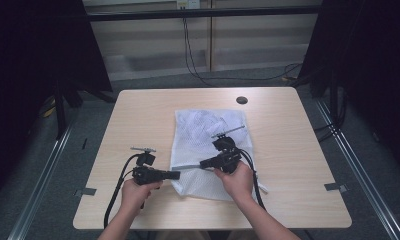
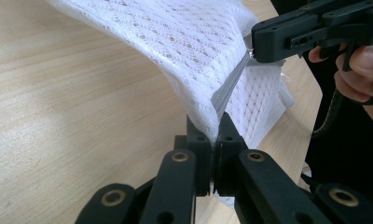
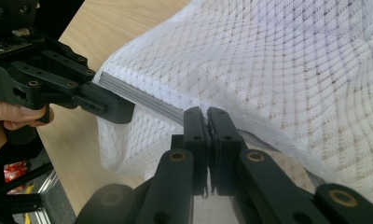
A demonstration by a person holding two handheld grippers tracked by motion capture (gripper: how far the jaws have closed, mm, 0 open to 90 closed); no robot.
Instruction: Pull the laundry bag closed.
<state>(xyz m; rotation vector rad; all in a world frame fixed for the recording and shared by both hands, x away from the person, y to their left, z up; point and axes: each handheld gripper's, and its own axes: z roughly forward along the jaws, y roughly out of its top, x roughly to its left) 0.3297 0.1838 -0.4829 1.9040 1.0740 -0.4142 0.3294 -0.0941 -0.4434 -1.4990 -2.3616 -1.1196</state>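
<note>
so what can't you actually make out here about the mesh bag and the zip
- Zipper slider: nowhere in sight along the grey zipper strip; both grippers' shut jaws cover parts of it.
- What is inside the white mesh bag: too small in the high view, and in both gripper views only netting shows.
- The bag's near edge: in the high view, the right hand covers part of it.

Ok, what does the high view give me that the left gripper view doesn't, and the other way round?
High view alone: the whole table, the round black grommet near its far edge, and the full outline of the white mesh bag.
Left gripper view alone: the left gripper shut on the bag's grey zipper strip, which is lifted off the wood.
Both: the bag and the right gripper pinching the same strip.
</note>
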